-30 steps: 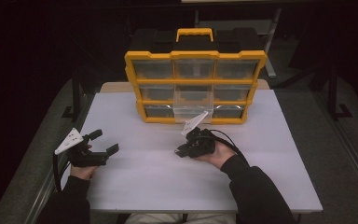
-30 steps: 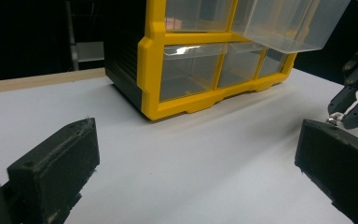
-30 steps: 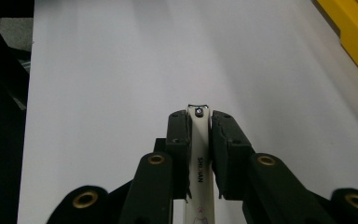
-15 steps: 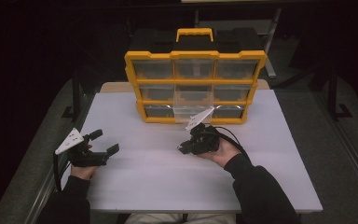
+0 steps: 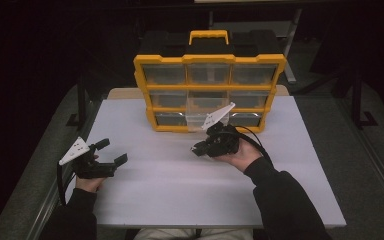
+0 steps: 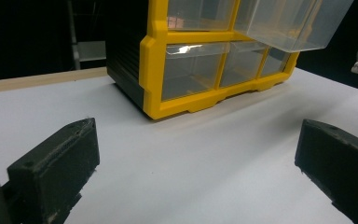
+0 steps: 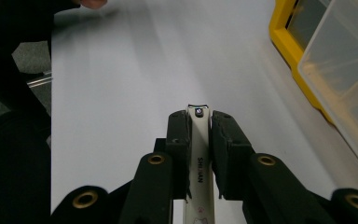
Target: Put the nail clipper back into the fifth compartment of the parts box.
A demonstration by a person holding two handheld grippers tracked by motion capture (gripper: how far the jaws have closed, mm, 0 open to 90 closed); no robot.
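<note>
On the white table (image 5: 145,195), left to right: idle left gripper, organizer with one drawer drawn out, right gripper carrying a nail clipper.

At left, the left gripper (image 5: 111,152) rests near the table edge with jaws spread wide and empty, unmoved over the last second. Centre, the yellow organizer (image 5: 209,59) has its bottom-middle clear drawer (image 5: 196,120) pulled forward. At right, the right gripper (image 5: 199,148) has swung slightly away from the drawer toward open table; its jaws are clamped on a slim nail clipper (image 7: 200,154), held above the table surface. Judged from this, the clipper is probably being carried out of the drawer for placement.
</note>
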